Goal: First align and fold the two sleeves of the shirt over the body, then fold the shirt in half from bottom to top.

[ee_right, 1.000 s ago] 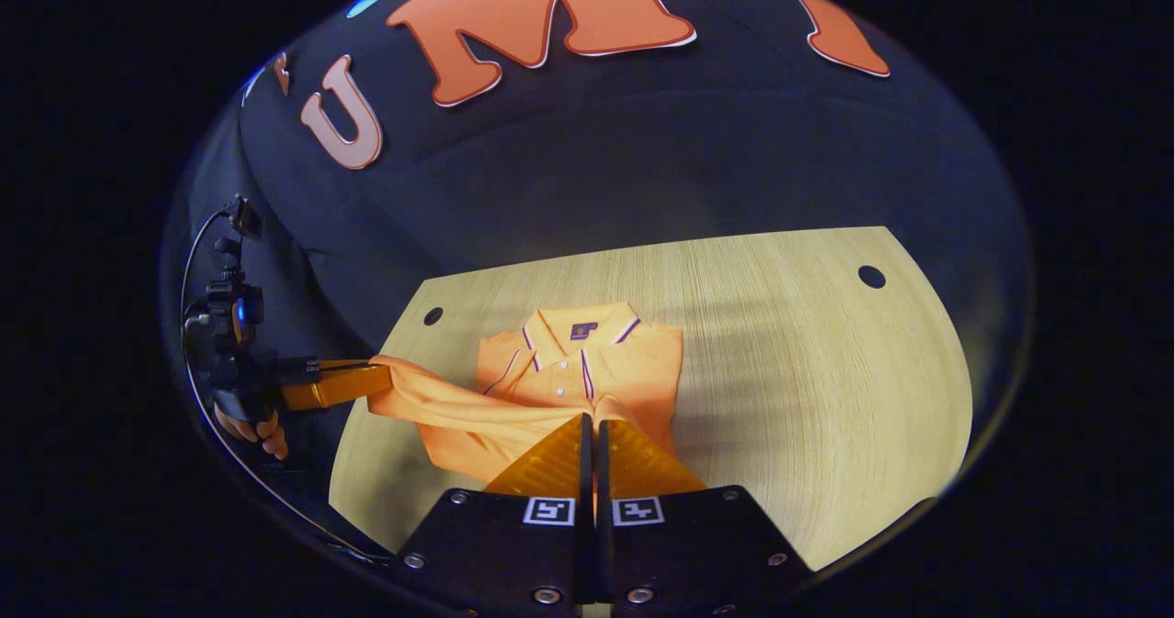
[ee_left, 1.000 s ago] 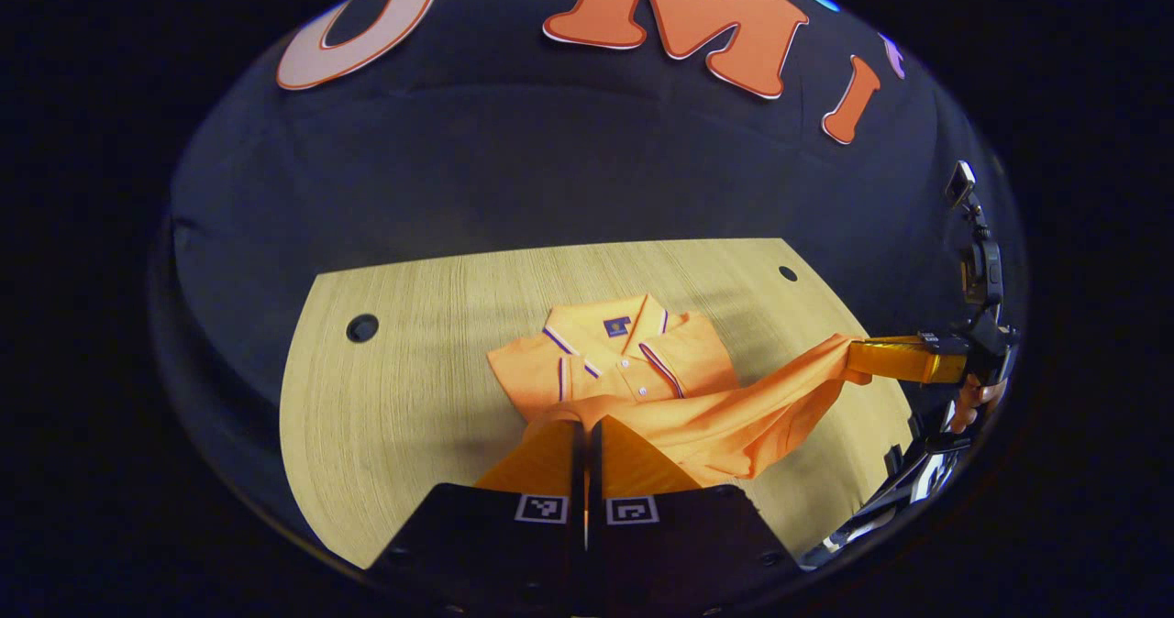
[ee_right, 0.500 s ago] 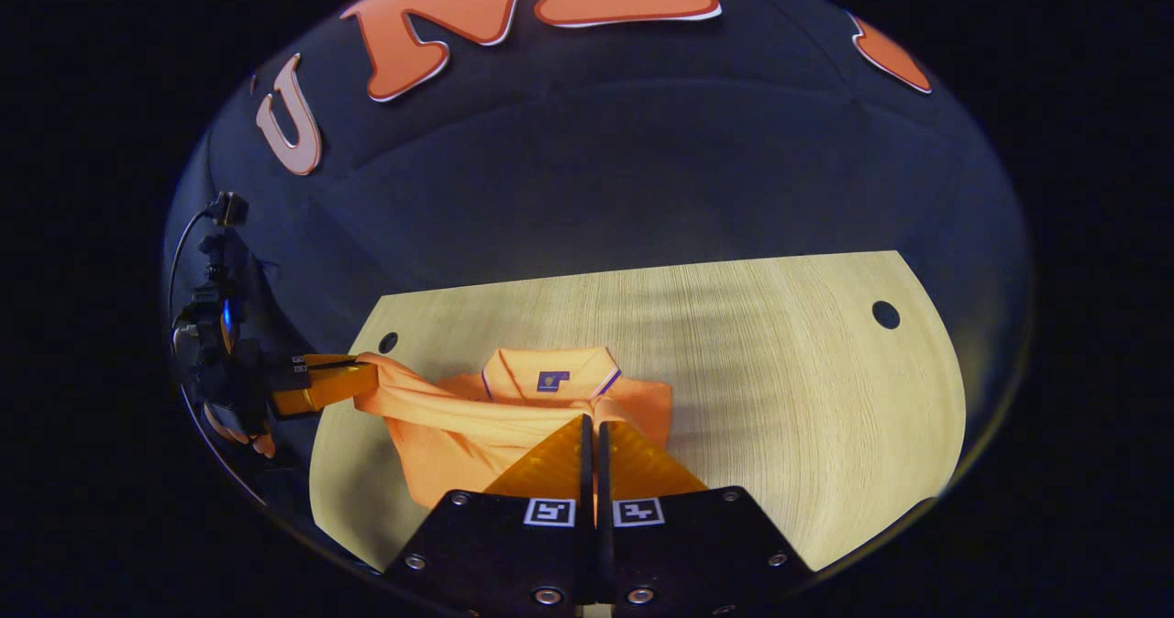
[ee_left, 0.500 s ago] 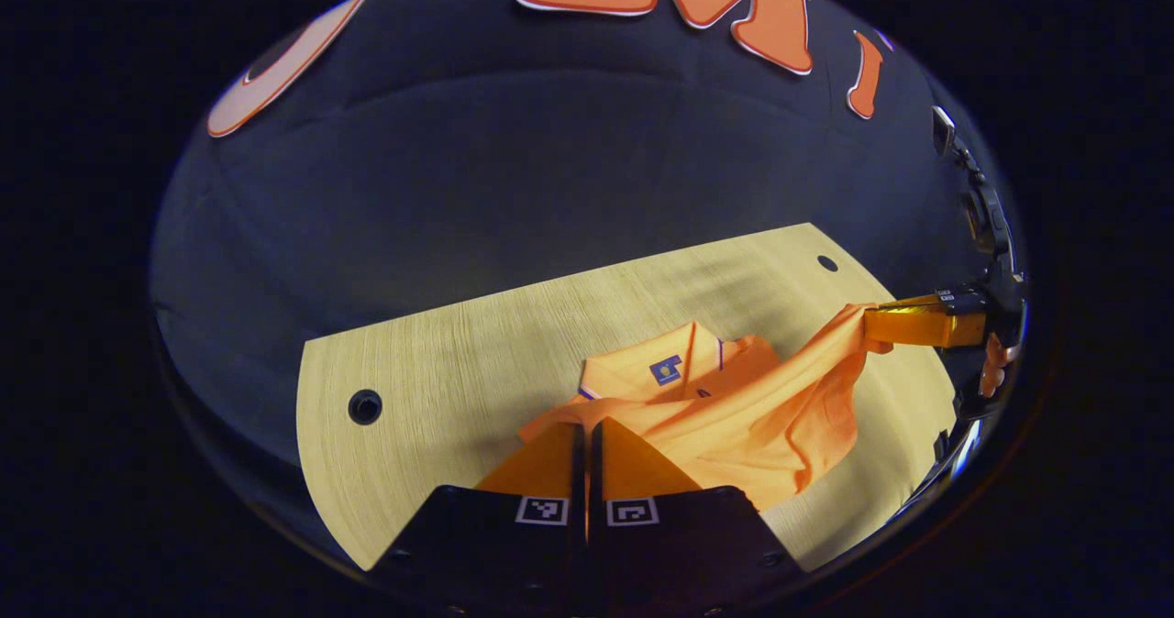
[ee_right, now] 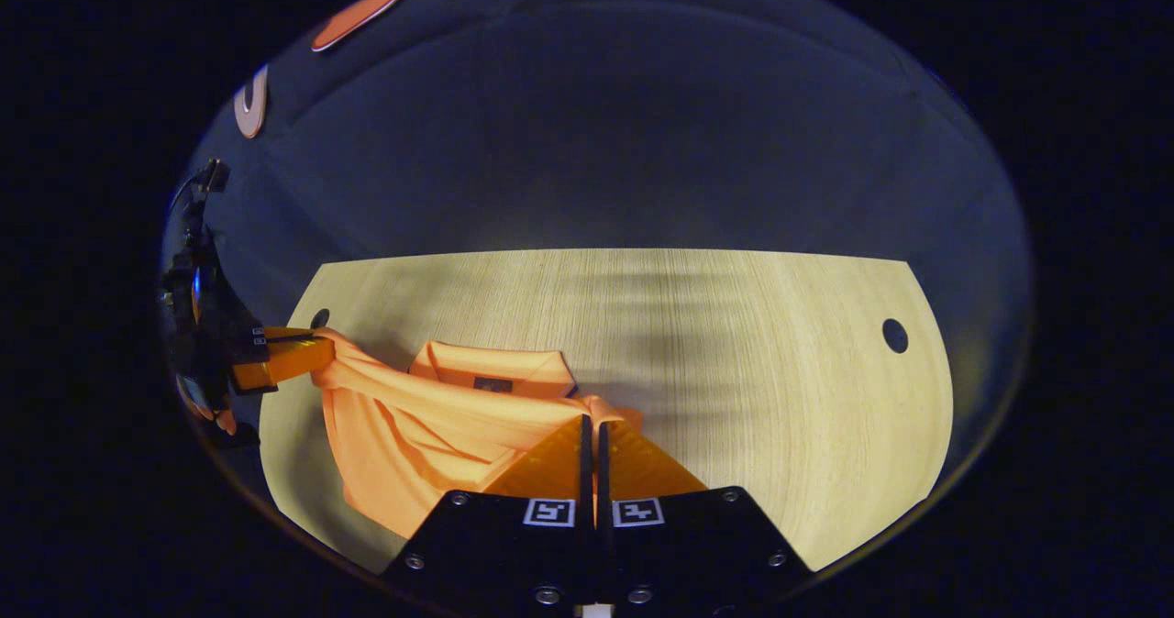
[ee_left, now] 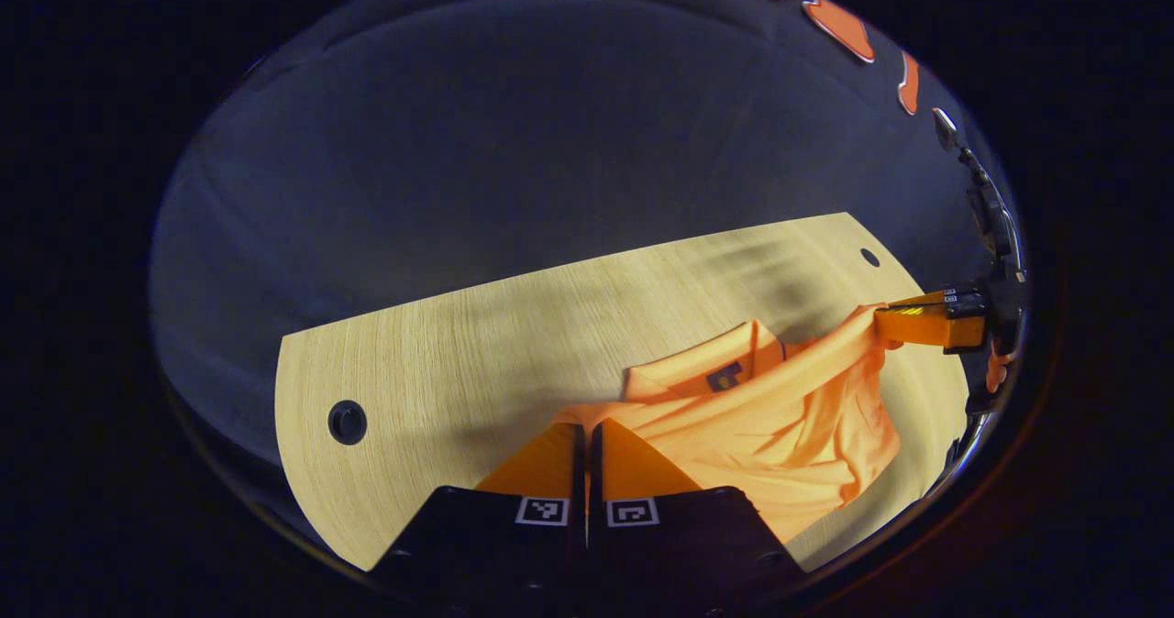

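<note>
Both grippers are clamped on the bottom hem of the shirt (ee_left: 780,425): your left gripper (ee_left: 587,430) pinches one hem corner between closed fingers at the bottom of the left gripper view, and your right gripper (ee_right: 592,427) does the same with the other corner in the right gripper view. Each one also appears far off in the other's view, at the edge, with cloth trailing from its tips.

You work over a pale wooden tabletop (ee_right: 734,343), and the shirt lies toward its near side. The sleeves look already folded in, so you are on the last step, the bottom-to-top fold. The hem is lifted and stretched between the two grippers, and the lower half hangs in a loose sheet that covers most of the chest. Beyond that raised edge the collar (ee_left: 715,375) lies flat on the tabletop.

Next, I judge, you need to carry both corners forward together, level with each other, and lay the hem just short of the collar. Keep the edge taut so the hanging cloth does not bunch, then let go with both grippers at once.
</note>
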Available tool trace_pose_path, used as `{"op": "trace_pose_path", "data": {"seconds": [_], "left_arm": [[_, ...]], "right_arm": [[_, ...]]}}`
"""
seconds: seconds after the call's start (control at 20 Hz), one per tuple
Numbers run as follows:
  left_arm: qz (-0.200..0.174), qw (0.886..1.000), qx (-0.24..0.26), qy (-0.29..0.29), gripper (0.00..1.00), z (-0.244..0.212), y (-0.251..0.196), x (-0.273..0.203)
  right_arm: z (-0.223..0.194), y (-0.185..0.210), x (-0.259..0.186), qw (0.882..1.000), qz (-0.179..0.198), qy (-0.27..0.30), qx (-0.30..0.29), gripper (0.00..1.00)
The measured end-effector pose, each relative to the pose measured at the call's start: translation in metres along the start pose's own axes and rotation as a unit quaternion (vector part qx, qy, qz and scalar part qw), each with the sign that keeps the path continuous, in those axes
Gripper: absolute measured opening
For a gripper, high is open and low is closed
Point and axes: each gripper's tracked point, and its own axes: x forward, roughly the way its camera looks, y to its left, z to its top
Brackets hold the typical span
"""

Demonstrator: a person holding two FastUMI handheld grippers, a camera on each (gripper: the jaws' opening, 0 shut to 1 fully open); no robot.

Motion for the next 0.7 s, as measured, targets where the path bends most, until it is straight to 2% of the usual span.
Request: {"op": "trace_pose_path", "data": {"seconds": [0.15, 0.2, 0.25, 0.3, 0.35, 0.4, 0.45, 0.5, 0.7], "left_arm": [[0.025, 1.000, 0.010, -0.014, 0.02, 0.011, 0.003, 0.007], [0.031, 0.999, 0.010, -0.020, 0.12, 0.015, 0.004, 0.004], [0.040, 0.999, 0.008, -0.026, 0.24, 0.018, 0.007, 0.000], [0.038, 0.999, 0.004, -0.031, 0.43, 0.022, 0.006, -0.007], [0.036, 0.999, 0.001, -0.034, 0.57, 0.021, 0.005, -0.015], [0.047, 0.998, 0.000, -0.043, 0.71, 0.023, 0.010, -0.024], [0.056, 0.997, 0.000, -0.055, 0.86, 0.027, 0.015, -0.029], [0.066, 0.995, -0.002, -0.070, 1.00, 0.030, 0.019, -0.037], [0.086, 0.988, -0.019, -0.131, 1.00, 0.047, 0.020, -0.090]], "right_arm": [[0.008, -0.004, -0.007, 1.000, -0.001, -0.012, 0.016, 0.03], [0.011, -0.009, -0.011, 1.000, -0.005, -0.014, 0.022, 0.06], [0.015, -0.016, -0.015, 0.999, -0.014, -0.018, 0.023, 0.26], [0.020, -0.024, -0.019, 0.999, -0.023, -0.024, 0.019, 0.42], [0.024, -0.031, -0.021, 0.999, -0.037, -0.033, 0.014, 0.58], [0.032, -0.038, -0.029, 0.998, -0.048, -0.048, 0.009, 0.67], [0.035, -0.037, -0.042, 0.997, -0.052, -0.062, 0.008, 0.87], [0.037, -0.033, -0.049, 0.996, -0.048, -0.079, 0.011, 0.88], [0.049, -0.026, -0.096, 0.988, -0.055, -0.146, -0.012, 0.97]]}}
